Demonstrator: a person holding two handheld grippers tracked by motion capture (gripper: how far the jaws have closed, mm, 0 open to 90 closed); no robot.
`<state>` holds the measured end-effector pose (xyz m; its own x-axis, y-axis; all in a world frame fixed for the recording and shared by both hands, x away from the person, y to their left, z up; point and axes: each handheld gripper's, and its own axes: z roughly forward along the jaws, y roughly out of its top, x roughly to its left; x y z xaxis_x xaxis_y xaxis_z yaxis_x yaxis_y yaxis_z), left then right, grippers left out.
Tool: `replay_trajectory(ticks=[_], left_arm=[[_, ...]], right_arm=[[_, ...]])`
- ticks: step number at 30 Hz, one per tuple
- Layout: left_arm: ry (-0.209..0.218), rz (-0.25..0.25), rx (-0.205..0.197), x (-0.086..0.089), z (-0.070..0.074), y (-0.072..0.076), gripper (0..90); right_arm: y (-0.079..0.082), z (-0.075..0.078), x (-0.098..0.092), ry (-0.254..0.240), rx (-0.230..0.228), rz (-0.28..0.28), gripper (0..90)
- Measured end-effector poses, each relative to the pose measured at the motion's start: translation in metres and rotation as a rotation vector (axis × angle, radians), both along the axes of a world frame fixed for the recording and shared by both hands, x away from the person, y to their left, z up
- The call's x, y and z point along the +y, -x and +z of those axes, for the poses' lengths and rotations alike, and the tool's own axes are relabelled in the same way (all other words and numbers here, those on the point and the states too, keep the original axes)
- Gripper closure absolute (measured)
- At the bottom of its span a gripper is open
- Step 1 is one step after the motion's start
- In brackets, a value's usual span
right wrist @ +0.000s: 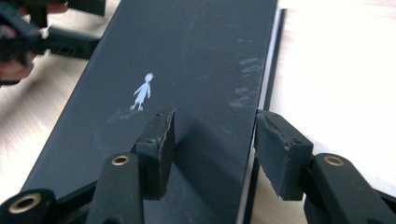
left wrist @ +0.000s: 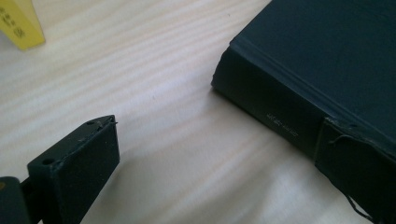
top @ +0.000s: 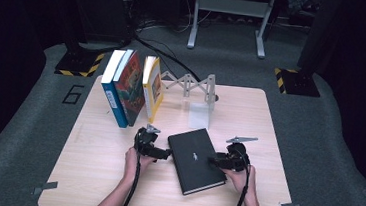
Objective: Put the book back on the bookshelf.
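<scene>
Our left gripper point(top: 165, 153) sits at the black book's point(top: 196, 159) left edge, jaws apart. Our right gripper point(top: 212, 161) straddles its right edge, jaws parted.

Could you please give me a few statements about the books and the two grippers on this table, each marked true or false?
1. The black book lies flat on the table. True.
2. The right gripper is clamped shut with nothing between its jaws. False: its jaws stand apart, one over the cover and one beyond the book's long edge.
3. Three books stand upright near the table's far left corner: a blue book, a red book and a yellow book. True.
4. The left gripper is lifting the yellow book. False: it sits low at the black book's spine side, and the yellow book stands apart from it.
5. The black cover bears a small pale figure. True.
</scene>
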<state>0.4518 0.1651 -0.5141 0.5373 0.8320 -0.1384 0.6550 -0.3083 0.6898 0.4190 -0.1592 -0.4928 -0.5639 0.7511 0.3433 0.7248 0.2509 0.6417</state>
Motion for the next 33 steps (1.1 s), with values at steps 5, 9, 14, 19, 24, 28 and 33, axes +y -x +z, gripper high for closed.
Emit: replay_trajectory(ticks=[5, 9, 14, 19, 24, 28, 33], left_arm=[[0.009, 0.018, 0.005, -0.007, 0.0, -0.011, 0.3], [0.009, -0.01, 0.022, -0.005, 0.0, -0.014, 0.0], [0.017, -0.036, 0.017, -0.008, 0.004, 0.0, 0.1], [0.027, -0.018, 0.009, -0.011, 0.002, 0.004, 0.1], [0.025, -0.033, 0.02, -0.012, 0.002, 0.0, 0.1], [0.035, -0.025, 0.018, -0.02, 0.002, -0.004, 0.2], [0.05, -0.017, 0.023, -0.029, 0.001, -0.007, 0.3]], right_arm=[[0.006, 0.0, -0.004, -0.002, -0.001, 0.001, 48.7], [0.009, -0.001, -0.007, -0.015, 0.006, 0.0, 48.6], [-0.001, -0.001, -0.007, -0.061, -0.001, -0.012, 40.1], [-0.011, 0.0, -0.001, -0.032, -0.01, -0.008, 41.0], [-0.007, -0.006, -0.005, -0.065, 0.019, -0.018, 44.9], [-0.005, -0.008, -0.011, -0.082, 0.022, -0.041, 44.8], [-0.002, -0.008, -0.018, -0.086, 0.032, -0.061, 44.9]])
